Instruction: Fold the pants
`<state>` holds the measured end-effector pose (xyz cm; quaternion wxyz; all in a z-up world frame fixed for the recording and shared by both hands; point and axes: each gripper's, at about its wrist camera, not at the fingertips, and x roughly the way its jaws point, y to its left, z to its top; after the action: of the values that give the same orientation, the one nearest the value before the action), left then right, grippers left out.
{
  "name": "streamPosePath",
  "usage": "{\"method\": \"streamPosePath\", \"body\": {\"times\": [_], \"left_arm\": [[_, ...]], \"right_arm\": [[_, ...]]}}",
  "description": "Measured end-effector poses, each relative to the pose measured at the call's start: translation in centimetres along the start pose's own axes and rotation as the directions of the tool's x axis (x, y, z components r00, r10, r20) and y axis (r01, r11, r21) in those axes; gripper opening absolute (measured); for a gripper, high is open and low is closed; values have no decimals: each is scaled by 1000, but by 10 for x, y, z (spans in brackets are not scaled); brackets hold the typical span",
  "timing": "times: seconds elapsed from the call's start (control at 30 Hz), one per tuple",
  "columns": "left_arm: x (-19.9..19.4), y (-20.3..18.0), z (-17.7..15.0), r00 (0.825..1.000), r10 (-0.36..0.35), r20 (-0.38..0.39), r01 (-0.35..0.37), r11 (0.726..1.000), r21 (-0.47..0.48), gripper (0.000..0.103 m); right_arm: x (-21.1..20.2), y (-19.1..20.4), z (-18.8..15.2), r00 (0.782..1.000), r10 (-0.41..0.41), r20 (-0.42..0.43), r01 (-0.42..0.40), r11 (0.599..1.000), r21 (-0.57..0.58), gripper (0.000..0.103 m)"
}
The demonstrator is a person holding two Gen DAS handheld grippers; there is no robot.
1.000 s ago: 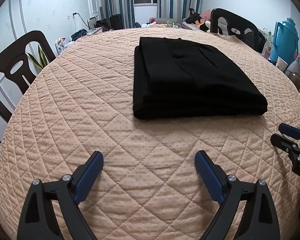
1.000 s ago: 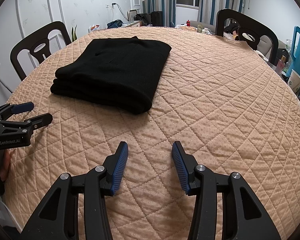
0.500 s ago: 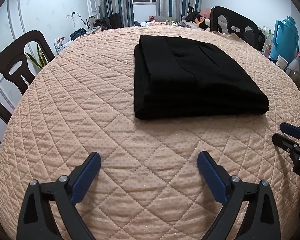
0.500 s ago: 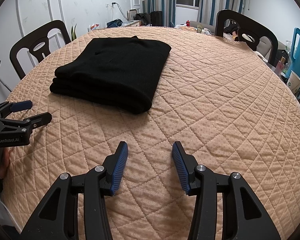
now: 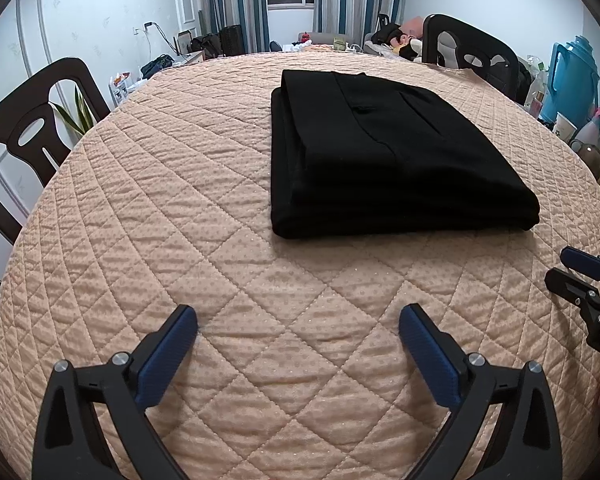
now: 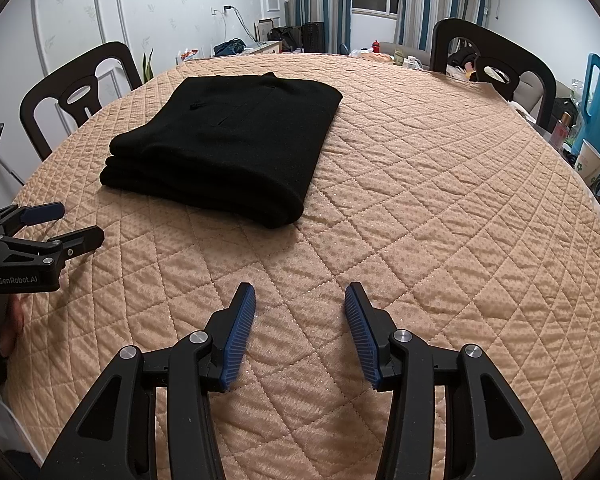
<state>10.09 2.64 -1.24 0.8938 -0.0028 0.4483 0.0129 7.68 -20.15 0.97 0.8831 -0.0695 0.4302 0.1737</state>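
Observation:
The black pants (image 5: 388, 160) lie folded in a neat rectangular stack on the quilted peach table cover (image 5: 180, 208); they also show in the right wrist view (image 6: 228, 148). My left gripper (image 5: 298, 320) is open and empty, held over the cover well short of the stack's near edge. My right gripper (image 6: 300, 300) is open and empty, over the cover to the right of the stack. Each gripper shows at the edge of the other's view: the right one (image 5: 568, 268) and the left one (image 6: 72, 224).
Dark chairs stand at the table's left (image 5: 24, 136) and far right (image 5: 468, 52). A blue jug (image 5: 572, 76), a paper cup (image 6: 588, 160) and bottles sit off the table's right side. Curtains and a window are at the back.
Both grippers stay open. The left wrist view has drawn back and dropped slightly; the stack has not moved. The right gripper is nearly still.

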Motion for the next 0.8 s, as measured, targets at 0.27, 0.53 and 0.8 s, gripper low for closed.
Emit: {"method": "streamPosePath", "body": {"times": [0.27, 0.53, 0.8], "left_arm": [[0, -1, 0, 1000, -6, -1, 6, 1000, -4, 103], [0, -1, 0, 1000, -7, 0, 7, 1000, -5, 103], [0, -1, 0, 1000, -7, -1, 7, 1000, -5, 103]], "right_arm": [[-1, 0, 0, 1000, 3, 0, -3, 1000, 3, 48], [0, 0, 0, 1000, 5, 0, -5, 1000, 3, 48], [0, 0, 0, 1000, 3, 0, -3, 1000, 2, 48]]}}
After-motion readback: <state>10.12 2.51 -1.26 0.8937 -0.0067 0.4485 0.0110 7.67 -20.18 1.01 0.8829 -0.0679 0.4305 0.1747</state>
